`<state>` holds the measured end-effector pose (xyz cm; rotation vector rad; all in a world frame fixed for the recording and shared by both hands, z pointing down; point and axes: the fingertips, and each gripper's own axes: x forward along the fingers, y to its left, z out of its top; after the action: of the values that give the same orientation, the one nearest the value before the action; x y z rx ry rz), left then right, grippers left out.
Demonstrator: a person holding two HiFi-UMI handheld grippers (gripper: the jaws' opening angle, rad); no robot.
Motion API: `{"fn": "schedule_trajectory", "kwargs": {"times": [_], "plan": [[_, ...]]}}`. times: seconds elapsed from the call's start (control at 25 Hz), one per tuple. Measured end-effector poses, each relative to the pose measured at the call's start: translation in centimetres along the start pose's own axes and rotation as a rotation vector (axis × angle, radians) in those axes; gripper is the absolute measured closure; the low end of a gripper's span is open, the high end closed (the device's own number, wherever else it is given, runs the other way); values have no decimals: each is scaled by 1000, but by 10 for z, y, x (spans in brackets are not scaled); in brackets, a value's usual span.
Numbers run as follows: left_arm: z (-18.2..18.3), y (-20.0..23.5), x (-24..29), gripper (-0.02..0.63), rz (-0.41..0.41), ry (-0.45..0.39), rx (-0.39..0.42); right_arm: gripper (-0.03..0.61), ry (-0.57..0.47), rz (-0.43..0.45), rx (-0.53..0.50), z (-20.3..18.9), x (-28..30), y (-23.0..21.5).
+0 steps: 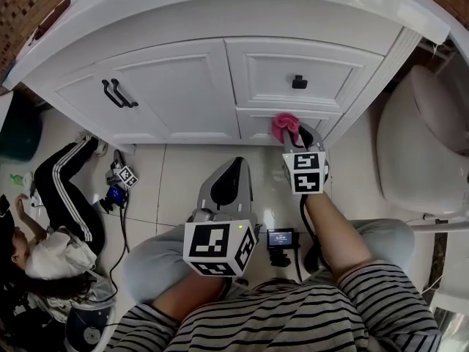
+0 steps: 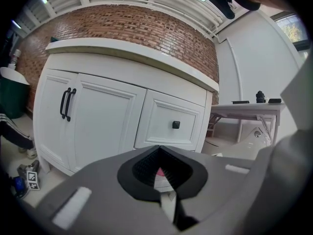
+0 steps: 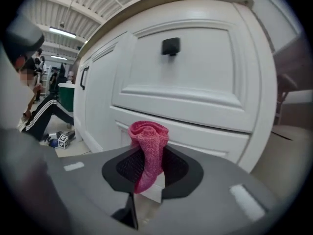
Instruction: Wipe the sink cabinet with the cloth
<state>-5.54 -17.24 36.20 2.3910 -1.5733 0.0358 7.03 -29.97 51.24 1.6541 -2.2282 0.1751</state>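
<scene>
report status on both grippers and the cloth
Right gripper shut on pink cloth, close to the lower drawer. Left gripper shut, empty, set back. Nothing in the way; person on floor, well left.

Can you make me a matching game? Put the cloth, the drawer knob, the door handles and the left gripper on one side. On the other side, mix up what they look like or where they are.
Things:
1. cloth
2. drawer knob
3. door handles
4. left gripper

Descriptions:
A. two long black bars side by side
B. jaws together, nothing in them
C. pink, pinched in the jaws of the right gripper
D. small black square on a white drawer front

Pairs: 1-C, 2-D, 3-A, 4-B.
</scene>
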Motion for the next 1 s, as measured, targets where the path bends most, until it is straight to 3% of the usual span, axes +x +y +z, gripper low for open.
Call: {"fn": "schedule_trajectory", "kwargs": {"times": [0.08,0.24,0.4,0.56,0.64,0.72,0.88,1.0], "plan": [[-3,-4,3,614,-8,9,5,486,5,-61,36,-7,-7,-30],[-6,-10,3,614,-14,12,16,486,51,-130,14,-26,-13,-71],[-3,-7,2,614,-2,6,20,485,106,-239,78,-50,-28,-114],[-2,-4,1,614,1,4,16,488,140,-316,115,-63,-39,-124],[-2,-4,0,614,-1,3,13,488,138,-265,139,-70,-33,-98],[-3,-3,-1,614,-3,5,11,488,122,-133,134,-76,-19,-50],[-8,0,0,614,-2,16,-1,488,78,160,-11,-75,25,65],[-14,4,2,614,-1,33,-13,488,63,224,-102,-71,60,108]]}}
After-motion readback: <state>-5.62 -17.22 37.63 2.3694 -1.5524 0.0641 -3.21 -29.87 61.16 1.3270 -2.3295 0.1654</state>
